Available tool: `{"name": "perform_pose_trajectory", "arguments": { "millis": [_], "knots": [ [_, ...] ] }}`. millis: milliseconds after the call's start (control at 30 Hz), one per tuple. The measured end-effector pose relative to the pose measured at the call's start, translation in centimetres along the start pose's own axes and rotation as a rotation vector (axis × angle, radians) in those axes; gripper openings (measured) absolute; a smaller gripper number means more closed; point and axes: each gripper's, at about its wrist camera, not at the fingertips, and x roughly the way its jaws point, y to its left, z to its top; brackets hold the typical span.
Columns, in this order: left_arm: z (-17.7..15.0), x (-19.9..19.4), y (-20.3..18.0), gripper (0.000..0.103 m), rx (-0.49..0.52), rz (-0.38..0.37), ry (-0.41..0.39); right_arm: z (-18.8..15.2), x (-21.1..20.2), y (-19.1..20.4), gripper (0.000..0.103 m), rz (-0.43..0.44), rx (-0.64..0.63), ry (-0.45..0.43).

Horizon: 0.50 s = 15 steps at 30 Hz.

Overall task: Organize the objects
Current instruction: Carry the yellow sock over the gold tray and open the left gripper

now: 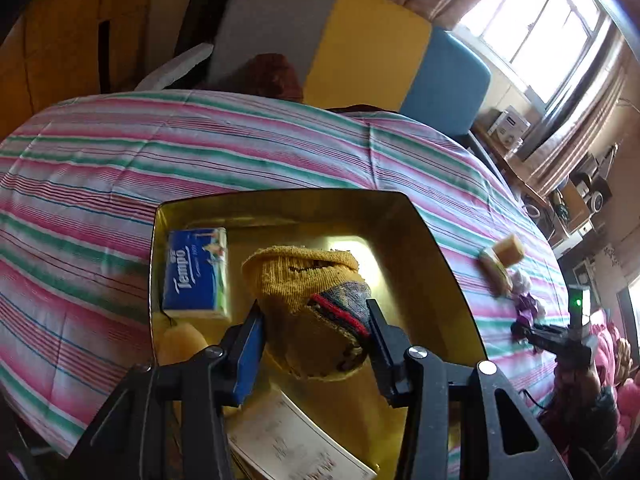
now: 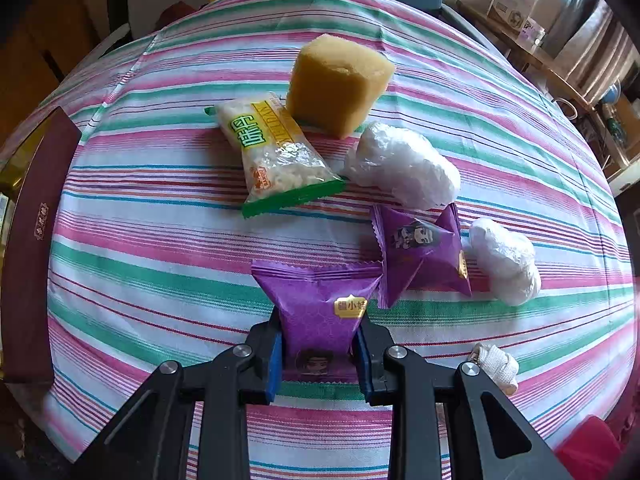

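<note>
My left gripper (image 1: 314, 322) is shut on a yellow sock with a grey and red toe (image 1: 312, 292) and holds it over the gold box (image 1: 448, 264). In the box lie a blue Tempo tissue pack (image 1: 196, 272), a yellowish fruit (image 1: 180, 344) and a white card (image 1: 288, 440). My right gripper (image 2: 318, 354) is shut on a purple snack packet (image 2: 320, 312) just above the striped cloth (image 2: 160, 232). Ahead lie a second purple packet (image 2: 420, 256), two white wrapped lumps (image 2: 404, 168) (image 2: 504, 264), a green-edged snack bag (image 2: 272, 156) and a yellow sponge (image 2: 340, 84).
The box's dark red side (image 2: 36, 240) shows at the left of the right wrist view. A sofa in grey, yellow and blue (image 1: 360, 52) stands behind the bed. Shelves with clutter (image 1: 576, 192) line the right wall. A white strap (image 2: 496, 364) lies by my right finger.
</note>
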Motion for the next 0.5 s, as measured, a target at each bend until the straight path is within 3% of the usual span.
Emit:
{"name": "perform_pose_trajectory", "arguments": {
  "millis": [167,500],
  "knots": [
    [2.2,3.6,1.5,0.047,-0.051,0.036,0.023,0.1,0.1,0.1,0.029,-0.002,-0.002,-0.001],
    [4.6,9.8,1.8,0.051,-0.006,0.168,0.088,0.2,0.2,-0.1,0.029,-0.001,-0.002,0.0]
  ]
}}
